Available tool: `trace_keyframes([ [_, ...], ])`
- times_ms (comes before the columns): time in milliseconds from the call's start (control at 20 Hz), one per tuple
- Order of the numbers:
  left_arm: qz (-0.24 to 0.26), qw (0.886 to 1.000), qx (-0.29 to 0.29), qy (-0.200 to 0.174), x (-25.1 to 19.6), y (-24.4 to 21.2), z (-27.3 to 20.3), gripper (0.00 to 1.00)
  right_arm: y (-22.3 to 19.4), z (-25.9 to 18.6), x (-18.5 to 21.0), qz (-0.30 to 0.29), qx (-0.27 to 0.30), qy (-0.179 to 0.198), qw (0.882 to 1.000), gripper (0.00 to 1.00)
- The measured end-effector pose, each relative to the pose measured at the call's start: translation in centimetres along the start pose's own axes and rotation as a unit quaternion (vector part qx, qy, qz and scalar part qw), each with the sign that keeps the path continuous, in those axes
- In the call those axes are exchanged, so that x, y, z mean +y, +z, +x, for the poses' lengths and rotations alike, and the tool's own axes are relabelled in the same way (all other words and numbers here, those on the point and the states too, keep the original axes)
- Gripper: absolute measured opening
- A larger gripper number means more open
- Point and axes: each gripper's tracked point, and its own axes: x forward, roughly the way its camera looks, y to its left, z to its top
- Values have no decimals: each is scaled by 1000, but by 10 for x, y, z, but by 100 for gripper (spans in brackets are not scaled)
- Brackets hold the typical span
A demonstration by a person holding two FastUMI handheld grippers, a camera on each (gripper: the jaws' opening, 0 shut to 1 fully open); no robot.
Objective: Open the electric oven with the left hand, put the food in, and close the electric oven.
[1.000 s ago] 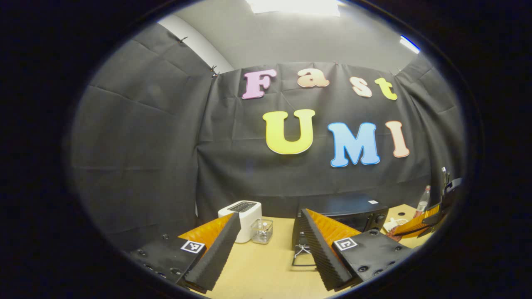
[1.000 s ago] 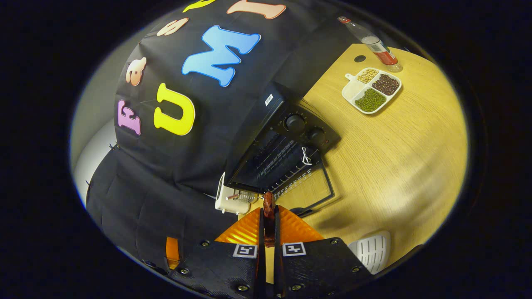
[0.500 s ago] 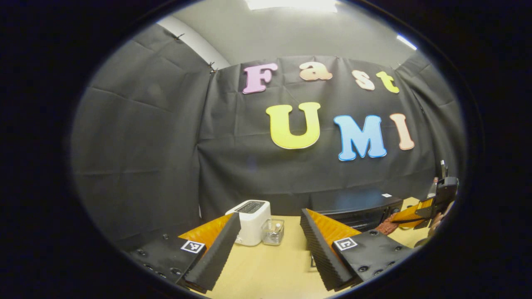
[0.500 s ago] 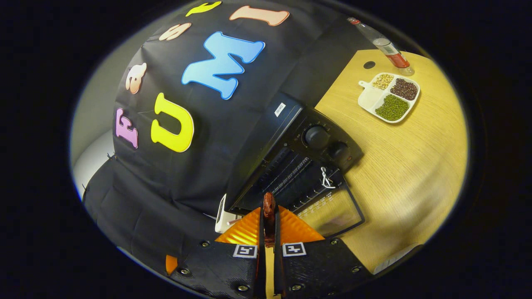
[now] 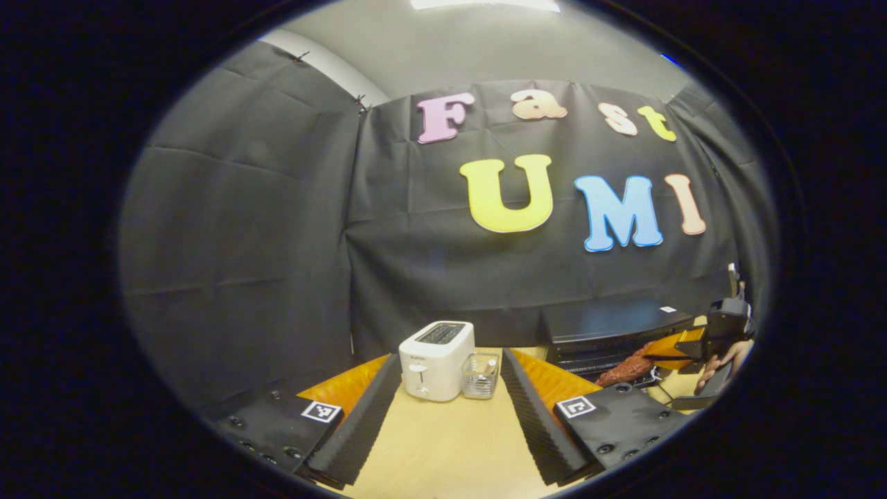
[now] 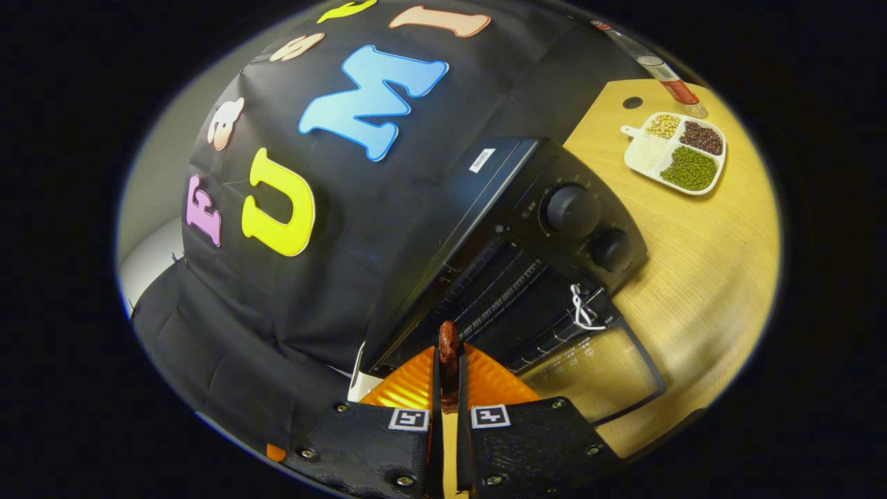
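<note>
the right claw [image 6: 443,388] pinches one reddish piece of food [image 6: 448,346], poised just before the open oven [image 6: 527,229] at 12 o'clock; next it should likely go onto the rack. the left claw [image 5: 443,409] hangs wide and empty. one toaster [image 5: 435,350], two knobs [image 6: 572,210].

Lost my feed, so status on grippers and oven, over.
Left gripper open, holding nothing. Right gripper shut on food, at the oven mouth. Oven door down, rack inside bare, path clear.
</note>
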Motion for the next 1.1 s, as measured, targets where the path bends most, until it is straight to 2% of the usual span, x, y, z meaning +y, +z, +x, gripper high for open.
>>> trace_keyframes([
  [200,17,1000,8,7,6,-3,-1,92,0,21,-1,1,-13,0,1000,7],
  [550,26,999,23,4,7,-9,-5,92,2,43,-10,-22,-28,-4,999,7],
  [650,25,999,28,3,5,-12,-2,100,1,47,-12,-31,-32,-7,999,8],
  [750,23,999,33,5,6,-15,-4,100,4,50,-16,-43,-39,-18,998,8],
  [850,22,999,38,7,8,-18,-5,97,6,51,-20,-61,-43,-31,997,11],
  [950,21,999,43,8,10,-23,-7,100,11,52,-26,-94,-52,-49,993,15],
  [1000,20,999,44,8,13,-22,-8,97,14,50,-30,-109,-58,-62,990,21],
  [1100,21,999,43,6,13,-21,-8,97,23,47,-33,-131,-73,-73,986,29],
])
